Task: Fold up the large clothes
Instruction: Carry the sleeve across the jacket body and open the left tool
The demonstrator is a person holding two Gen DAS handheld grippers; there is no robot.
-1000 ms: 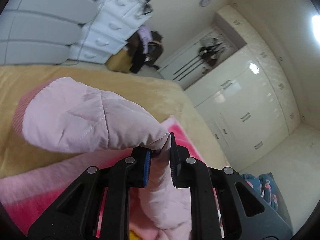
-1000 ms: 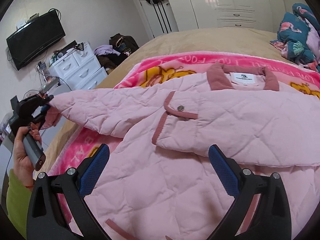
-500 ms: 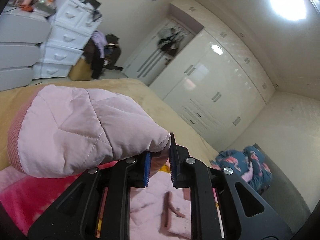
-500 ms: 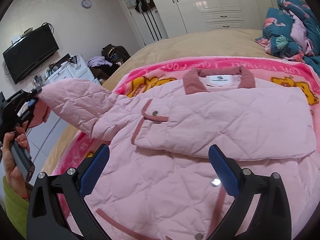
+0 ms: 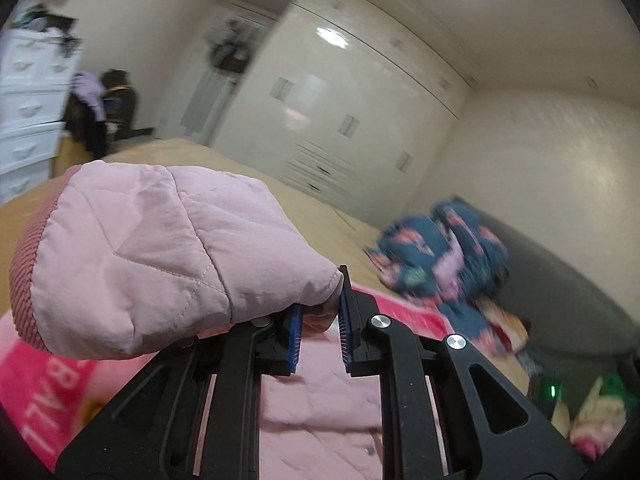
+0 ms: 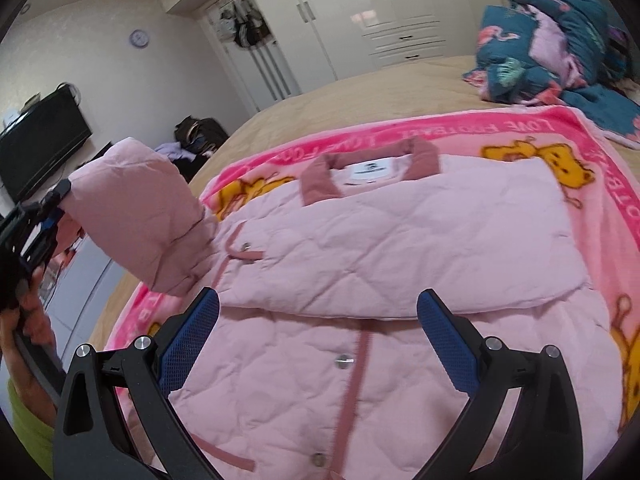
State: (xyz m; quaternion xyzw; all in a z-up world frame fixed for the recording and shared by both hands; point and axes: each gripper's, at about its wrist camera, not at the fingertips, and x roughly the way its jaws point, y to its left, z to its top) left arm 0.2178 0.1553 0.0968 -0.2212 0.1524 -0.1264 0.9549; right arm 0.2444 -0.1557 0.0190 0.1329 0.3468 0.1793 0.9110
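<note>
**Sleeve coming across the jacket**

The pink jacket [image 6: 400, 264] lies front-up on the pink blanket [image 6: 592, 152]. The left gripper [image 5: 318, 312] is clenched on the sleeve [image 5: 132, 256], held above the jacket's edge; the right gripper [image 6: 316, 336] hovers released over its front. Best to lay the sleeve flat across the chest, cuff inward. Only the right view shows the collar [image 6: 424, 156].

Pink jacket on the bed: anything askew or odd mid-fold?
Nothing stands out. The pink jacket lies flat on the cartoon blanket, one sleeve folded across the chest. The left gripper holds the other sleeve raised; the right gripper is open.
</note>
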